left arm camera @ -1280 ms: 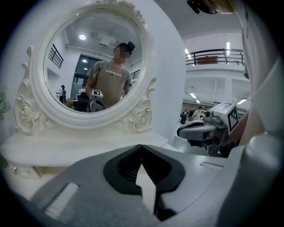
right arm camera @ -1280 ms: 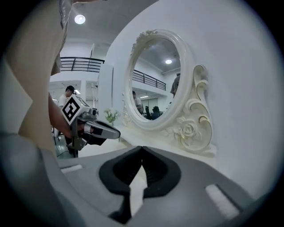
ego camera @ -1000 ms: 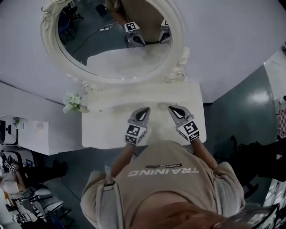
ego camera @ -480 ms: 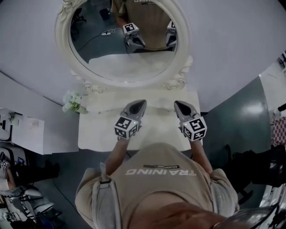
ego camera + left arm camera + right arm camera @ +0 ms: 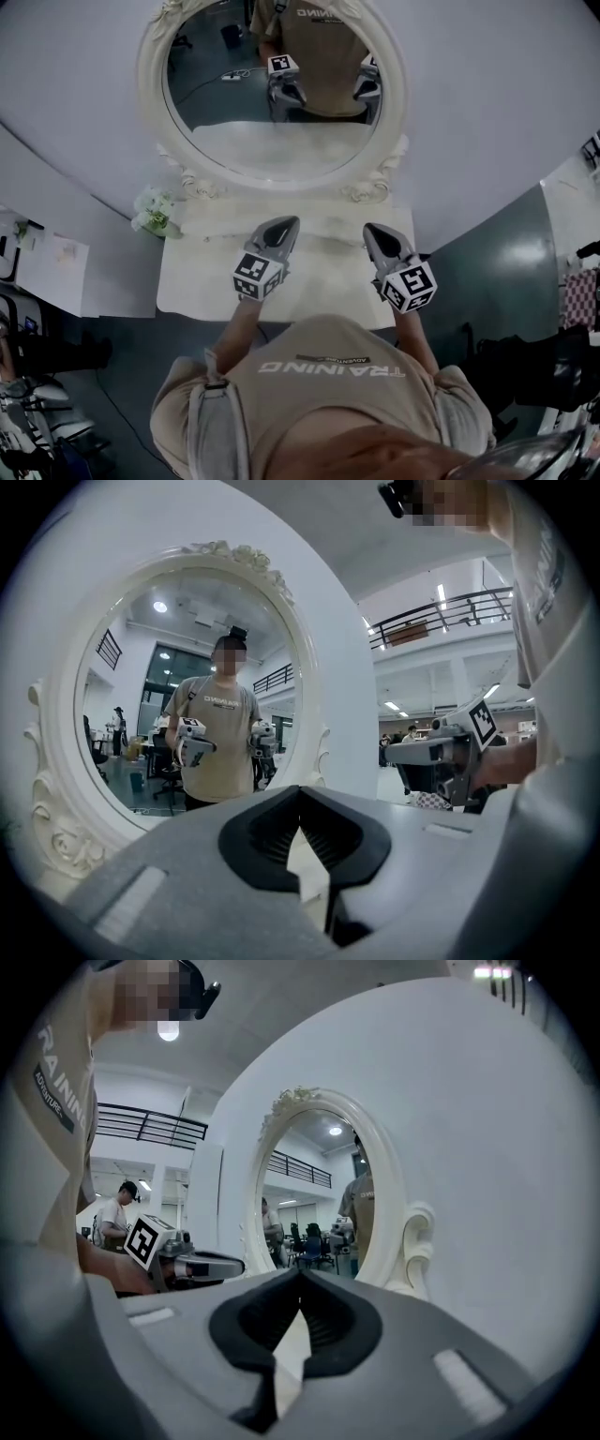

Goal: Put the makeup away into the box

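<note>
The left gripper (image 5: 287, 223) and right gripper (image 5: 371, 229) hover side by side over the white dressing table (image 5: 192, 281), just below the oval mirror (image 5: 272, 103). Both have their jaws pressed together and hold nothing. No view shows where the makeup or box is.

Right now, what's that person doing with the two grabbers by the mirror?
A person is at a white dressing table facing its oval mirror, with a gripper in each hand. The left gripper and right gripper are both shut and empty, held over the tabletop. No makeup or box is in sight.
</note>
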### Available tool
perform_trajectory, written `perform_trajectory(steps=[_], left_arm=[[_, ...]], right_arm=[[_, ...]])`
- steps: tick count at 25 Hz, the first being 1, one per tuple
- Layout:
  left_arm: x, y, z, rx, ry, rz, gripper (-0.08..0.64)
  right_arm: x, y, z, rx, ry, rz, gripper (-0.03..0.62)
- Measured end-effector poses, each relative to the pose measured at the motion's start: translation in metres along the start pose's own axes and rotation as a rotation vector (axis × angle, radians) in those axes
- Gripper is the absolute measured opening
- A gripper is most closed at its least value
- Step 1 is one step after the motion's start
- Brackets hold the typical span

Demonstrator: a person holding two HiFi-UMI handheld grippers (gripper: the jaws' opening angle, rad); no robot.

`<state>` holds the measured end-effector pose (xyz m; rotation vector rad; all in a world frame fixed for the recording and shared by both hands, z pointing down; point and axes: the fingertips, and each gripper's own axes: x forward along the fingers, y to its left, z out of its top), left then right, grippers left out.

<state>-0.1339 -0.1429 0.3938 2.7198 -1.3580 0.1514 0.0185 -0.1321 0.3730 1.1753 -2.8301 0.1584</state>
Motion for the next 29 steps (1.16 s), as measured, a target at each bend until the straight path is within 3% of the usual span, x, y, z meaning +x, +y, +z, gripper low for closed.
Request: perform_trajectory(steps=[16,24,29], left_arm=[[-0.003,-0.020,0.020,0.029,-0.013,-0.005,0.000],[-0.006,-0.033,0.011,0.027,0.017,-0.061,0.000],[-0.009,-0.033,0.007,0.028,0.012,-0.087,0.000]], right_arm=[[-0.011,0.003,0.008,-0.154,0.036,0.016,0.003],[-0.013,0.009,-0.007,-0.121,0.064,0.013,0.003],[-0.013,0.016,-0.008,-0.149,0.078,0.005,0.003]])
